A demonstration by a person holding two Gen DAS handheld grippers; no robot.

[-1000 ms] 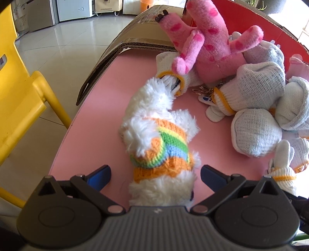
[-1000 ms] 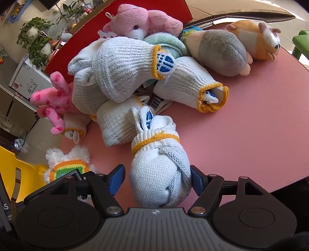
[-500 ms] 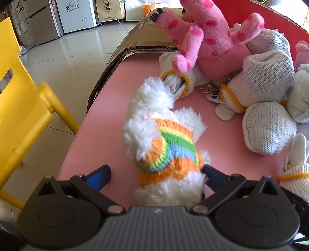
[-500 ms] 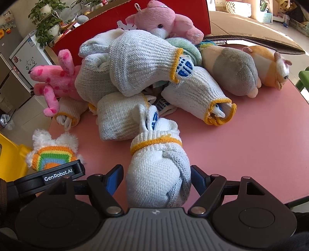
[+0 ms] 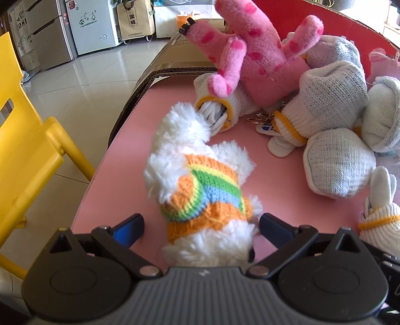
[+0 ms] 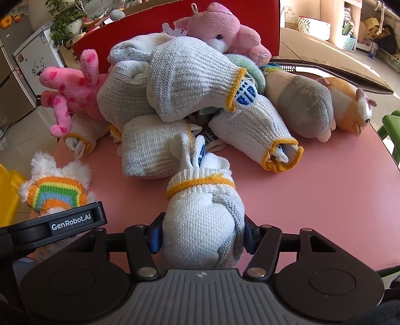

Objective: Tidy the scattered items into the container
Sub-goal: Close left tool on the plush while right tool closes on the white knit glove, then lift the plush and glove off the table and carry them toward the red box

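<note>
The right gripper [image 6: 200, 235] is closing: a second ago its blue pads stood clear on either side of the rolled white glove bundle [image 6: 202, 225], and now they press into its knit flanks just below the yellow cuff band. The bundle lies on the pink table [image 6: 325, 200], near its front edge. The left gripper [image 5: 201, 226] stands apart as before, straddling the rear of the white fluffy toy [image 5: 200, 182] in its rainbow-striped sweater; its right pad just brushes the fur and its left pad is clear of it. The toy now sits a little farther right in the left wrist view than it did a second ago.

Just beyond the clamped bundle lies the heap of other rolled gloves [image 6: 190, 82], several showing blue print at the cuffs that cannot be read. A pink spotted plush [image 6: 72, 90] lies at the heap's left, a grey plush [image 6: 300, 105] and an orange hamster plush [image 6: 350, 105] at its right, and a pink bear [image 6: 220, 30] at the back against the red container wall [image 6: 250, 10].

The left gripper's body [image 6: 72, 221] reads "GenRobot.AI". Behind the yellow chair [image 5: 25, 140], a white cabinet [image 5: 92, 25] carries a small logo too small to read.
</note>
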